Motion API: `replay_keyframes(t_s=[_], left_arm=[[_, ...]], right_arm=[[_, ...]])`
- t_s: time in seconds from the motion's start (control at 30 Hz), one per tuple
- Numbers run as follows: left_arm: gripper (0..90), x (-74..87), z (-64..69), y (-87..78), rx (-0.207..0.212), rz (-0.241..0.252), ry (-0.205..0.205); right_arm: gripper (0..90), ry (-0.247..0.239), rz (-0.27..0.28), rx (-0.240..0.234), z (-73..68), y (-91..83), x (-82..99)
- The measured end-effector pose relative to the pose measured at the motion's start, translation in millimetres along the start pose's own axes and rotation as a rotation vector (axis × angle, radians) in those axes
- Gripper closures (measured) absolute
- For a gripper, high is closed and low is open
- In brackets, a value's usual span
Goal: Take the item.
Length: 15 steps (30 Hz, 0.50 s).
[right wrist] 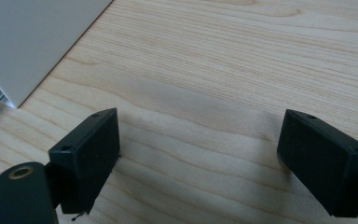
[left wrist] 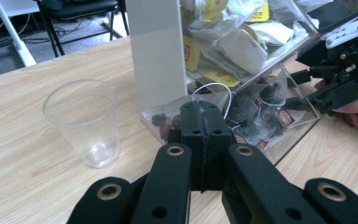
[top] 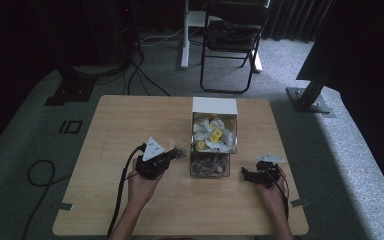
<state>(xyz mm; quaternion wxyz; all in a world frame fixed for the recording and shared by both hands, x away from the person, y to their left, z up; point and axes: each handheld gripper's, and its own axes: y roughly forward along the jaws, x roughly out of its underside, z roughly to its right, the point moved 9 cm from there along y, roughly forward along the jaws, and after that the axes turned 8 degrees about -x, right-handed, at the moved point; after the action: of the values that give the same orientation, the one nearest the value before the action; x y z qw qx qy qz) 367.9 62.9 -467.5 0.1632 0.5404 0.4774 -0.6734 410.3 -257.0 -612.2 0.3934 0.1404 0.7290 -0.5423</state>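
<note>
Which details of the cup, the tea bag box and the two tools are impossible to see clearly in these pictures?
- Cup: in the high view, the left tool covers it.
- Print on the tea bags in the box: too small in the high view, blurred in the left gripper view.
- White string above the shut left tool: its end is hidden behind the jaws, so a grip is uncertain.
- Right tool, open: its jaws are cut by the bottom edge.

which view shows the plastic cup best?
Left gripper view: the clear plastic cup stands upright and empty on the table, left of the tea bag box, in full outline. In the high view it is a faint glint by the left gripper. The right gripper view faces bare table.
</note>
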Motion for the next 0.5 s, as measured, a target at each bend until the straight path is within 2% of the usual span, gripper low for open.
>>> replay_keyframes(t_s=[0.5], left_arm=[[90.0, -0.9, -14.6, 2.9, -0.035, -0.007, -0.017]], right_arm=[[12.6, 0.001, 0.0, 0.0, -0.1, 0.0, 0.0]])
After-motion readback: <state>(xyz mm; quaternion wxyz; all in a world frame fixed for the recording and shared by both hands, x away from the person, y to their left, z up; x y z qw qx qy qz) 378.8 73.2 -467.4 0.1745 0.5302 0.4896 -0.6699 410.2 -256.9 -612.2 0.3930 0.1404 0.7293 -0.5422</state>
